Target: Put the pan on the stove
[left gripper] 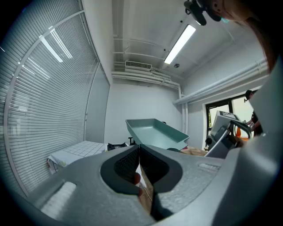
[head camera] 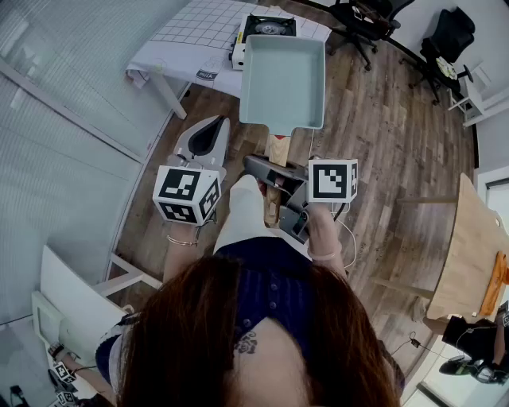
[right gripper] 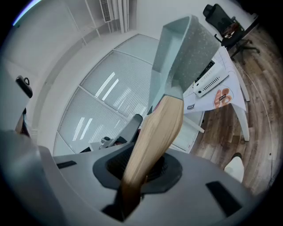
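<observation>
**Square pale-green pan** (head camera: 283, 79) with wooden handle (head camera: 277, 148). Carried in the air in front of the person, roughly level, with the portable stove (head camera: 269, 27) just past its far edge.

- **Handling:** Probably rigid and front-heavy; best held by the handle.
- **Right hand-held gripper** (right gripper: 141, 174): clamped on that handle.
- **Left hand-held gripper** (left gripper: 139, 161): jaws together, empty, alongside.
- **Surroundings:** The stove stands on a grid-clothed worktop (head camera: 191, 32). Office chairs (head camera: 362, 20) are well apart. Nothing visibly blocks the burner.
</observation>
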The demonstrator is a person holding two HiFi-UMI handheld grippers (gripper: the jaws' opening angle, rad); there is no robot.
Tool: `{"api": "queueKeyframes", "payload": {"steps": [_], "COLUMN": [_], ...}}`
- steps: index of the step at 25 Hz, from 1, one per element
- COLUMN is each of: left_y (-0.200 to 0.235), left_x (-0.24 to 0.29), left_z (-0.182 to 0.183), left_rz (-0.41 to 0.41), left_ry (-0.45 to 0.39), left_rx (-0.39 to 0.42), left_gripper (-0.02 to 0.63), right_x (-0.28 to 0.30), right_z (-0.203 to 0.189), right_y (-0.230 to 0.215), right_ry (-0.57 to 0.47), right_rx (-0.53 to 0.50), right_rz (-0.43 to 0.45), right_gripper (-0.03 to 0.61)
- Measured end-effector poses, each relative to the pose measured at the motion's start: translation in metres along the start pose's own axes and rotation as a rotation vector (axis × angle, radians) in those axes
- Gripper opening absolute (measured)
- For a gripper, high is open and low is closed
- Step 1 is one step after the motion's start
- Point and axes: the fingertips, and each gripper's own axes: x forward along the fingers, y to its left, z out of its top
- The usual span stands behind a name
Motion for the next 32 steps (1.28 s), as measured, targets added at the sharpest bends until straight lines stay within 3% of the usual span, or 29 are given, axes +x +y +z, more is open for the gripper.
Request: {"api": "queueKeyframes", "payload": {"steps": [32], "left_y": [-0.011], "left_x": [0.004], "left_z": [0.001], "left_rz": [-0.026], "left_ry": [0.016], "left_rx": [0.031], "left_gripper": [0.015], "right_x": [0.001], "right_z": [0.004], "right_y": [-0.006], "right_ry": [0.021], "right_rx": [0.002], "right_rz": [0.019], "right_gripper": [0.080]}}
